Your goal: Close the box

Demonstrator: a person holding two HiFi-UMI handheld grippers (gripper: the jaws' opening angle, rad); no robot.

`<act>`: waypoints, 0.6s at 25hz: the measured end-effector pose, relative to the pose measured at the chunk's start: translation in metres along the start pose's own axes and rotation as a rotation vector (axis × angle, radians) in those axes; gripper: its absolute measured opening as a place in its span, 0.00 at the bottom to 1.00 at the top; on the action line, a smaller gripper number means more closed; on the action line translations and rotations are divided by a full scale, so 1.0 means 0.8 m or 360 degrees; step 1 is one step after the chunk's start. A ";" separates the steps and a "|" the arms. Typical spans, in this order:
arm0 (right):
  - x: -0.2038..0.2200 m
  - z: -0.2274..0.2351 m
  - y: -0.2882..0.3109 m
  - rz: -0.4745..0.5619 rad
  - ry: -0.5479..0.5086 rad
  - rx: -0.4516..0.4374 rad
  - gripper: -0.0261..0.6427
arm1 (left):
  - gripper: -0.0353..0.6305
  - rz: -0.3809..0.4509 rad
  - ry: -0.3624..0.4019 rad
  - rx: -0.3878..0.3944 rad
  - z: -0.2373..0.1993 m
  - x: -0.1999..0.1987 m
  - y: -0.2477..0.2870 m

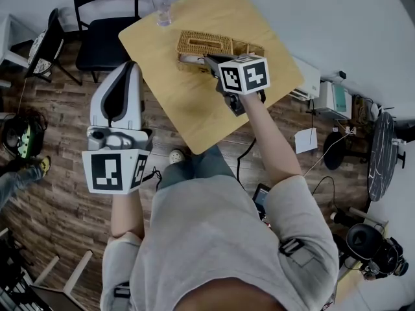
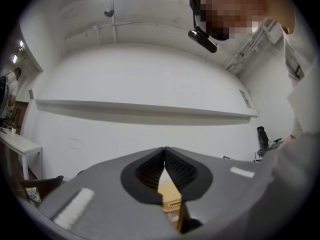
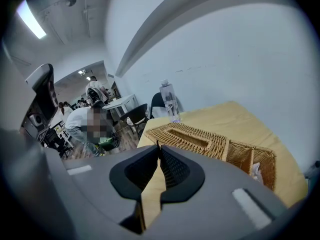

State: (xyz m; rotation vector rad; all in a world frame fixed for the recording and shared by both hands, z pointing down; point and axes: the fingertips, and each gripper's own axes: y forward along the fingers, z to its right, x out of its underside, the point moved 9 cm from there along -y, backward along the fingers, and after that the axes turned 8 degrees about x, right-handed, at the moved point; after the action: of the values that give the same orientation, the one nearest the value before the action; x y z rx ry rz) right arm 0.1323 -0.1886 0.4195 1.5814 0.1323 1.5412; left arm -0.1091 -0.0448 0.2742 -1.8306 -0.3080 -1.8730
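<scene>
A woven wicker box [image 1: 220,46] lies on the yellow table [image 1: 194,102] toward its far side. Its slotted lid part [image 3: 192,138] sits on the left, beside an open basket part [image 3: 252,159] with something white inside. My right gripper [image 1: 210,60] hovers just in front of the box, and its jaws [image 3: 159,147] are shut with nothing in them. My left gripper [image 1: 132,65] hangs off the table's left edge over the floor, tilted up toward a white wall. Its jaws [image 2: 164,149] are shut too and hold nothing. A sliver of the box [image 2: 171,204] shows below them.
A clear water bottle [image 1: 161,5] stands at the table's far corner, left of the box. A black chair [image 1: 104,24] is behind the table on the left. Cables and equipment [image 1: 337,96] lie on the floor to the right. People sit far back [image 3: 92,121].
</scene>
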 end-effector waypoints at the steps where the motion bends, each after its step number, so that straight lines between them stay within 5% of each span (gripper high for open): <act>1: 0.003 0.000 0.002 -0.0002 0.0006 0.0000 0.07 | 0.14 -0.0004 -0.0002 -0.0002 0.000 0.001 -0.001; 15: 0.042 -0.001 0.030 -0.0083 0.0045 0.0070 0.07 | 0.14 -0.0049 -0.0008 -0.0044 -0.006 0.010 -0.026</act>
State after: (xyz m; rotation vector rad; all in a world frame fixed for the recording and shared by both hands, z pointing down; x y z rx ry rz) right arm 0.1276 -0.1816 0.4596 1.5788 0.2231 1.5302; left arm -0.1237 -0.0311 0.2859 -1.8589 -0.3148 -1.9027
